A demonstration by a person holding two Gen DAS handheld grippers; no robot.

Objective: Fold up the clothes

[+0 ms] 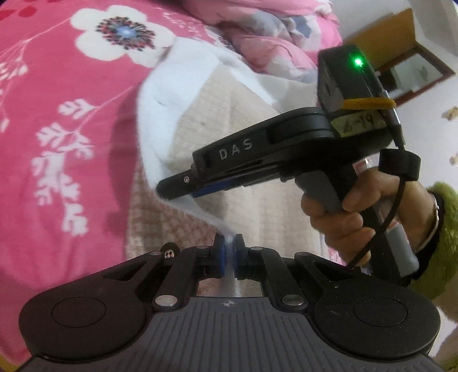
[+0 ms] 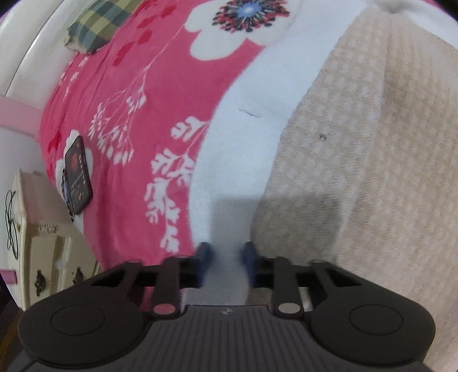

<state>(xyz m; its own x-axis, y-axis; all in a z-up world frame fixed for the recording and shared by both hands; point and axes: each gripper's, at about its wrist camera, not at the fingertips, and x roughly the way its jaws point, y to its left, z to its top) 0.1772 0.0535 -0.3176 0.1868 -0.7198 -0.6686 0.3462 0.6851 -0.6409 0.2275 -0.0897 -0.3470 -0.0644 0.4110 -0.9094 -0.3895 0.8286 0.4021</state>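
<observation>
At about 9 o'clock in both views spreads the pink floral bedspread [image 1: 57, 128], and in the right wrist view a phone [image 2: 78, 174] lies on it near the bed's edge, with a checked cushion [image 2: 100, 23] toward 11 o'clock. Across the middle lies the garment [image 2: 372, 143], a beige waffle-knit piece with a white fleecy band [image 2: 252, 120] along its edge; it rests on the bed, with that white edge lifted where both tools hold it. The left gripper [image 1: 229, 251] has its fingers clenched on a thin pinch of the white edge at 6 o'clock of its own view. The right gripper [image 2: 226, 254] likewise has its fingers closed on a thicker bunch of the white band, and from the left wrist view its body shows at 3 o'clock, carried by the person's hand [image 1: 343, 217] in a green fuzzy sleeve [image 1: 440, 229]. The fabric looks soft, light and limp, so it should drape and sag between the two holds rather than keep any shape; the fleecy band seems thick enough to grip well without slipping. Holding along that band, with the two grips kept apart so the edge stays taut, looks the soundest way to carry it over into a fold.
</observation>
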